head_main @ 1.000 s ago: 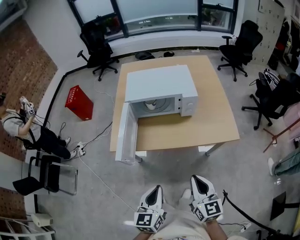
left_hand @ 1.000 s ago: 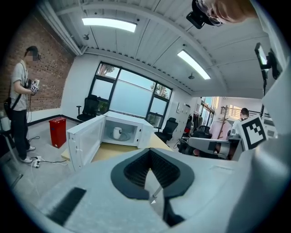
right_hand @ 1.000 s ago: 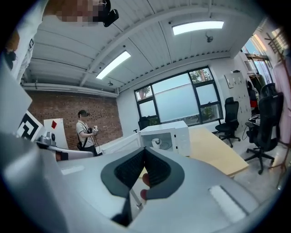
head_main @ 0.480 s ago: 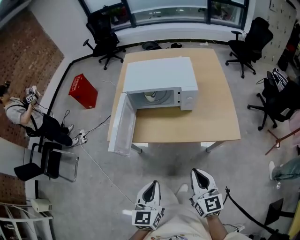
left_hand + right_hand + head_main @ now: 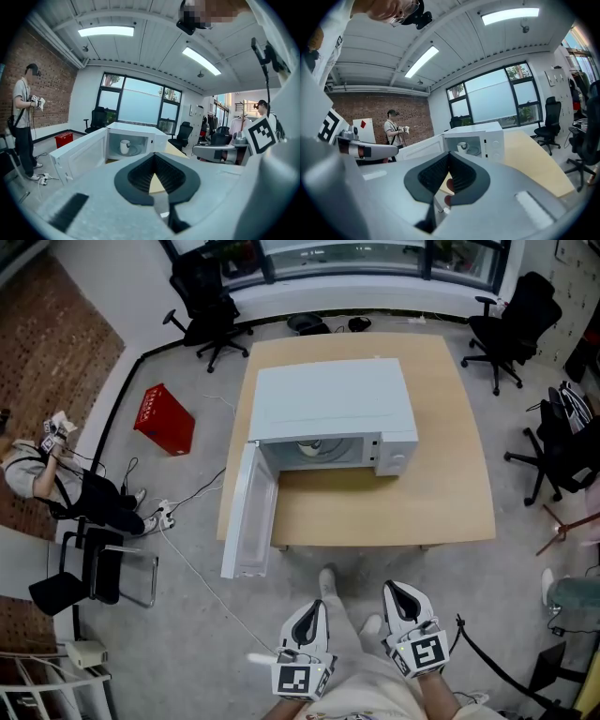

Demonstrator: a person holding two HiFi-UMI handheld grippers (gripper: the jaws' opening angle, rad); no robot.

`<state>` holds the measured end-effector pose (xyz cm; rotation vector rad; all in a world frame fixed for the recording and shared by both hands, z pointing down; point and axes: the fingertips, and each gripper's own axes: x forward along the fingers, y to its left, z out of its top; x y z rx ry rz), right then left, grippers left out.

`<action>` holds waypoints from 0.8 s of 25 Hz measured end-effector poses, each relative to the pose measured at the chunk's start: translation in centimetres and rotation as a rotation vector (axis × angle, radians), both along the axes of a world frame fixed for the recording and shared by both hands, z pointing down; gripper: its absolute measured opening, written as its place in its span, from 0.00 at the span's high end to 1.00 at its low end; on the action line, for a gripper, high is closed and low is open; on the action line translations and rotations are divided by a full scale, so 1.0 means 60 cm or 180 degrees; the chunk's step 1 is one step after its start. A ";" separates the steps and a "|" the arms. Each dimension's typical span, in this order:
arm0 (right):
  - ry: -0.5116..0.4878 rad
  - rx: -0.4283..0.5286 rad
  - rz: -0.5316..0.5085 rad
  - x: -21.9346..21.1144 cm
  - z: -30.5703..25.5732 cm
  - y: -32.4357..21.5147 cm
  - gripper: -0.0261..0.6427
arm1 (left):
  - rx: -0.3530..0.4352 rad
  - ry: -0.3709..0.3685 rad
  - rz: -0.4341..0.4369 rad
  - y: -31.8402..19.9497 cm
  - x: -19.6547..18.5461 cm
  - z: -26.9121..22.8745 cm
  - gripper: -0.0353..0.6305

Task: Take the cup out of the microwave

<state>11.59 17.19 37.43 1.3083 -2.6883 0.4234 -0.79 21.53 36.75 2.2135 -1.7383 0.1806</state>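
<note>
Light wood table (image 5: 394, 507) with just a white microwave (image 5: 328, 399) sitting on it, left of middle, its door (image 5: 248, 512) swung open and sticking out past the front-left corner.

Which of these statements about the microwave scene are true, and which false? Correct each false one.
1. The microwave's door stands open. True.
2. The cup sits on the table beside the microwave. False: the cup stands inside the microwave.
3. The left gripper's jaws are shut with nothing between them. True.
4. The right gripper holds the cup. False: its jaws are shut, well short of the table.
5. A red crate lies on the floor. True.
</note>
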 end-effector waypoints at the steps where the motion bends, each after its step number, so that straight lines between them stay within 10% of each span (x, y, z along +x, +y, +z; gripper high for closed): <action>1: 0.0020 0.0006 0.0003 -0.011 0.000 -0.018 0.95 | 0.0003 -0.0014 0.0010 -0.020 -0.012 -0.001 0.94; 20: 0.0099 0.0022 0.0356 -0.138 0.012 -0.278 0.95 | 0.0056 0.0115 0.0209 -0.291 -0.138 0.001 0.94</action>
